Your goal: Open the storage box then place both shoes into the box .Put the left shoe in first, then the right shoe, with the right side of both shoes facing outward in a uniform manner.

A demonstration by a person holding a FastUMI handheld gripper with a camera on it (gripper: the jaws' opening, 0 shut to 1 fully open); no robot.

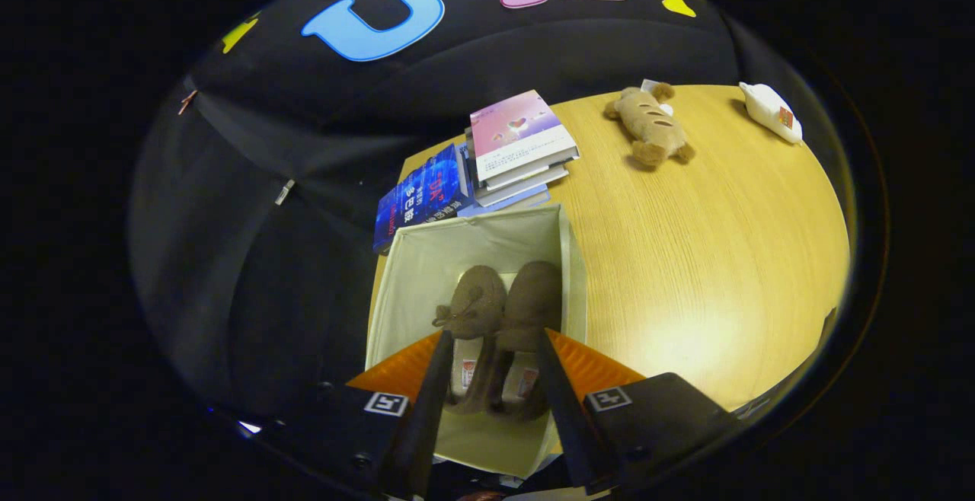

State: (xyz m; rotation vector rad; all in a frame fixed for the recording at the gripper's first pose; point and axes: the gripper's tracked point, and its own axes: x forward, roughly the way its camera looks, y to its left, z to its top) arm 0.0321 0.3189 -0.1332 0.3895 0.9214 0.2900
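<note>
Two brown fuzzy slippers (499, 318) lie side by side in the open pale fabric storage box (426, 257) — between and beyond the fingers. Gripper (491, 368) spread wide, empty; lift straight up, avoiding box walls.

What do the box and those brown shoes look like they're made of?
The storage box looks like pale fabric, with soft, matte, slightly bowed walls. The two shoes inside seem a fuzzy brown suede or plush, with a dull napped surface. The open gripper hangs above them.
</note>
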